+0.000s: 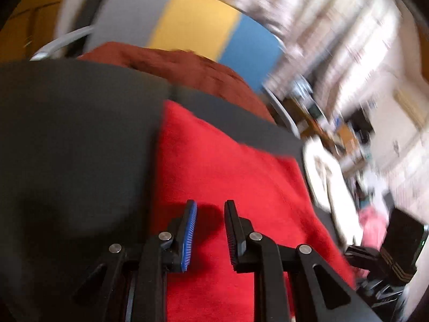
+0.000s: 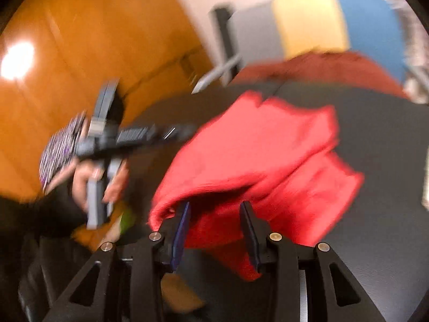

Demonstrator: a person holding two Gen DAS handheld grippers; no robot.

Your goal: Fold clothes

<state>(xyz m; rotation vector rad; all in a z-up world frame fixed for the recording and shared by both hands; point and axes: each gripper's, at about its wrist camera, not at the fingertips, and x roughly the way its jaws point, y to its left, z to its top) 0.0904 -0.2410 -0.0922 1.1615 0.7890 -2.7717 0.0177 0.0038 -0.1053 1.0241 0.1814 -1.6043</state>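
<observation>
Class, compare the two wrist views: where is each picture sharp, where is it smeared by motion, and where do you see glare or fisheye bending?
Left wrist view: the left tool is crisp, the bright red fleece cloth fairly clear, the room at right streaked. Right wrist view: blurrier overall; a glare spot on the orange wooden wall; dark corners and curved edges betray the fisheye.

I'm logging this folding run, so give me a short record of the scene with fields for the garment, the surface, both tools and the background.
garment: bright red cloth, partly folded over itself
surface: dark table
left tool: jaws apart, over the red cloth, nothing between the pads
right tool: jaws apart at the cloth's near edge, not pressing it
other cloth: dark red garment at the table's far side
background: grey, yellow and blue panel
</observation>
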